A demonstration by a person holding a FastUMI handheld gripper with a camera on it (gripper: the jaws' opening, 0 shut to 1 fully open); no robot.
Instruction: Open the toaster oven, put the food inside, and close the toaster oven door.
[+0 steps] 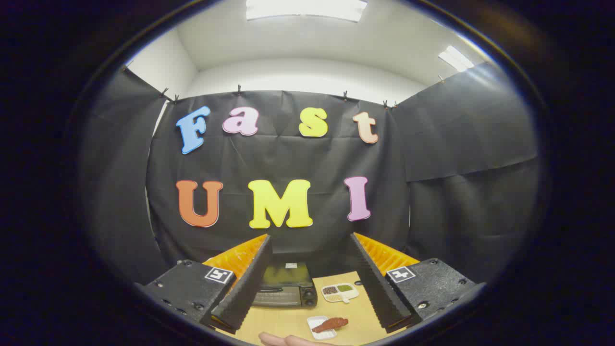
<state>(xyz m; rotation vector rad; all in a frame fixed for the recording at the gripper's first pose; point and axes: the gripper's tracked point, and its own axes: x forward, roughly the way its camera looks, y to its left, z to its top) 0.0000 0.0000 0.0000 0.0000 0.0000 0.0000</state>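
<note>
A small black toaster oven [287, 290] stands on the wooden table [288, 319], its door closed, seen between my two fingers and well beyond them. A reddish-brown piece of food [330, 324] lies on a small white tray [319, 328] nearer to me, in front of the oven and to its right. My gripper [312, 240] is held high above the table with its fingers wide apart and nothing between them. The left finger covers the oven's left side.
A white divided dish [340, 292] with dark and green fillings sits just right of the oven. A person's hand [288, 340] shows at the table's near edge. Black cloth walls close the booth behind and on both sides.
</note>
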